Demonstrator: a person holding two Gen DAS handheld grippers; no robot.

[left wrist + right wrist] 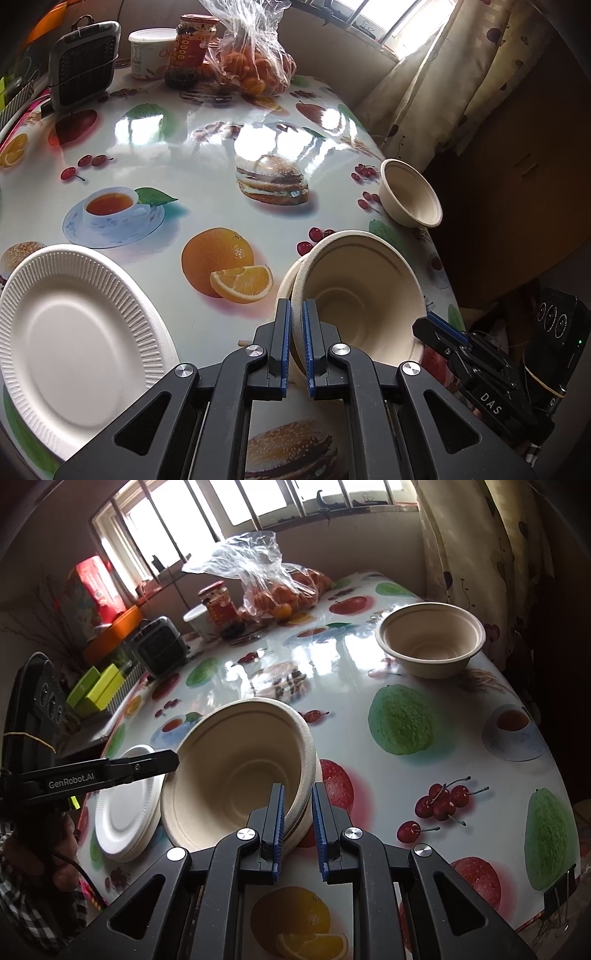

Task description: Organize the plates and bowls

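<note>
Seen from the left wrist: left gripper clamped tight on the near-left rim of the stacked bowls, tipped up, mouth facing the camera, at the near right of the table. Off to the right, right gripper at the far rim of the same stack. White plates piled near left. Single bowl farther back by the right edge. Bag of oranges and a jar way at the far end. Seen from the right wrist: right gripper squeezed on the near wall of the stacked bowls, rim pinched between the blue pads. Left gripper holding the left rim. Plates just left of the stack. Lone bowl far right, standing flat. Probably best: keep both grips firm, level the stack slowly, move both sides together, set down softly, away from the table edge.
</note>
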